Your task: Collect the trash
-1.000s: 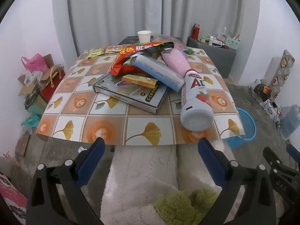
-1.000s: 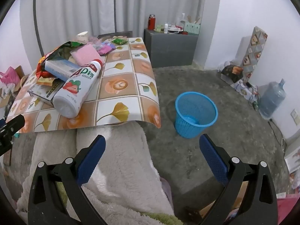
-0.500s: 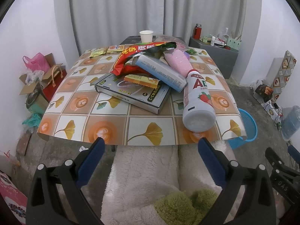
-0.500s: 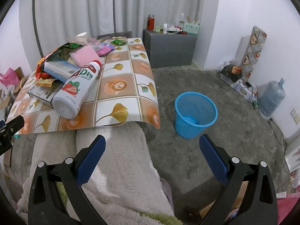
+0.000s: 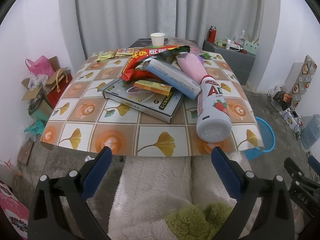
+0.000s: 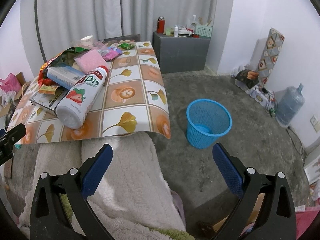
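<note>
Trash heaped mid-tabletop (image 5: 124,140); strawberry drink bottle (image 5: 213,110) nearest, on its side, base toward near edge, long axis running away. Ahead-right of left hand-held gripper (image 5: 160,157), ahead-left of right hand-held gripper (image 6: 162,154); both spread wide, empty. Blue bin (image 6: 209,123) on floor, right of tabletop.

A white strawberry-print bottle (image 5: 212,108) lies on its side near the table's (image 5: 120,142) front right corner, base toward the front edge. Behind it wrappers and boxes (image 5: 158,78) pile mid-table. A blue mesh bin (image 6: 208,122) stands upright on the floor off the right edge
</note>
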